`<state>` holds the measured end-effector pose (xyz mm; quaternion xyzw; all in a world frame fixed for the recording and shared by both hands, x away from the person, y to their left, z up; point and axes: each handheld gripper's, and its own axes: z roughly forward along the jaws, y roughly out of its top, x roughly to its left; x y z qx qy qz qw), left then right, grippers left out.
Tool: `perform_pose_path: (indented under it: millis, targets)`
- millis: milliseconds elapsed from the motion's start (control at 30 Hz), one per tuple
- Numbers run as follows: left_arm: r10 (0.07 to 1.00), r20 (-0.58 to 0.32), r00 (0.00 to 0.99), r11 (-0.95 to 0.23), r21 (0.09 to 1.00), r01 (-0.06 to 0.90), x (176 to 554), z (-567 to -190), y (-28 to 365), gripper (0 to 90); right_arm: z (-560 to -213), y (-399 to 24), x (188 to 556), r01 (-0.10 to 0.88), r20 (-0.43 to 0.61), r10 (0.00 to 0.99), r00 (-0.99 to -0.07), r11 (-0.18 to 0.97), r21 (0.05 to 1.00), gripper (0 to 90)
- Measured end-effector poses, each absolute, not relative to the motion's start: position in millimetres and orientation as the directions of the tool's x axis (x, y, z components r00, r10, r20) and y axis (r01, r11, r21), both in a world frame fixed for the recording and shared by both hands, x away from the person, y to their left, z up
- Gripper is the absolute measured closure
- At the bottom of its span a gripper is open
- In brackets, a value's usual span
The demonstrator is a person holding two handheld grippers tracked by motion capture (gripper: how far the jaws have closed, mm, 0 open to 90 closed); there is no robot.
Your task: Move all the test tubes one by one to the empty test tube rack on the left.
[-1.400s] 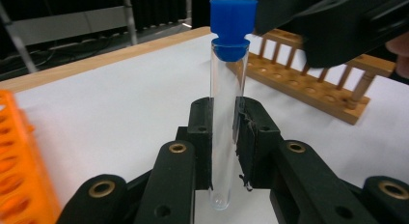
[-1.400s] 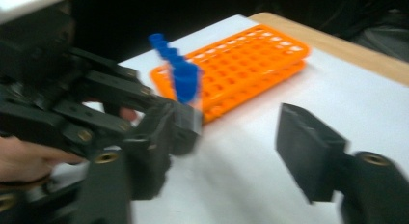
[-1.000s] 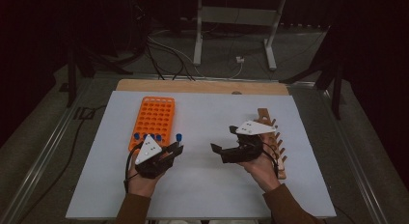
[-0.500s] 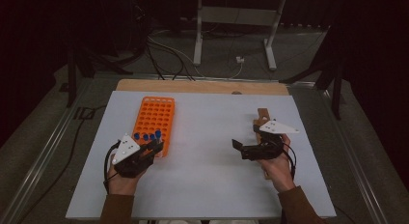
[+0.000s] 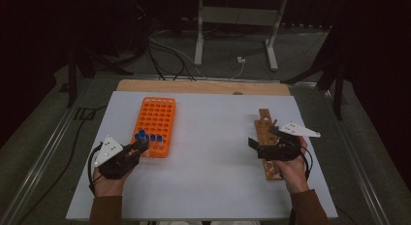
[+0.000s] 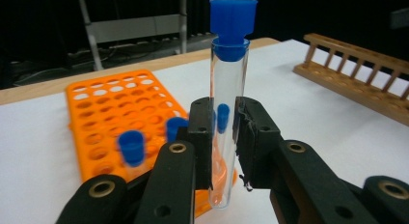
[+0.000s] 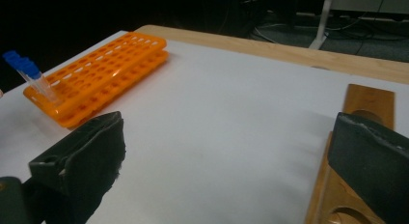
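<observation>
Step in hand: a judgement, moving tubes between the wooden rack [image 5: 268, 142] and the orange rack [image 5: 155, 119]; one tube [image 6: 225, 118] is in transit.
Done so far: three blue-capped tubes [image 5: 154, 137] stand in the near rows of the orange rack, just ahead of the left gripper [image 5: 138, 148].
Left to do: the held tube is not yet seated; most orange holes are bare. Whether more tubes wait in the wooden rack I cannot tell.
Left gripper: clamped on the tube's lower half, tube upright, cap above the jaws, rounded bottom below them.
Right gripper: [image 5: 253, 144] jaws wide apart, having just finished opening, nothing between them; it hovers over the near end of the wooden rack.
Tube: clear, smooth glass or plastic, thin cylinder; the cap [image 6: 233, 21] is a stepped blue plug.
Orange rack: glossy moulded plastic, two tiers, a grid of round holes.
Wooden rack: pale varnished wood, long narrow board with round wells and slim pegs.
Pads: [image 7: 369, 147] matt black, rough-edged rubbery blocks.
Table: [image 5: 213, 152] flat white sheet, wood edge at the far side.
</observation>
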<state>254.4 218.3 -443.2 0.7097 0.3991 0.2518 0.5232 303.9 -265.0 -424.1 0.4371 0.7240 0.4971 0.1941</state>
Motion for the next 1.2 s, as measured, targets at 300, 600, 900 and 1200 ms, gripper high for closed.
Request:
perform_pose_path:
  millis: [300,600,900,1200]
  targets:
    - [0.880,-0.059,0.470,-0.107,0.942,0.318,257,-449,232,78.2,-422,-272,304,0.433,0.161,0.829,-0.535,0.105,0.895,0.0]
    - [0.934,-0.071,0.351,-0.042,0.951,0.305,258,-454,239,78.2,-421,-279,301,0.433,0.170,0.838,-0.519,0.086,0.897,0.0]
    - [0.964,-0.050,0.260,-0.038,0.946,0.321,268,-465,244,78.1,-420,-282,301,0.431,0.177,0.839,-0.514,0.074,0.899,0.0]
    - [0.958,-0.036,0.285,-0.063,0.942,0.329,283,-474,236,78.1,-421,-280,300,0.431,0.178,0.835,-0.521,0.077,0.899,0.0]
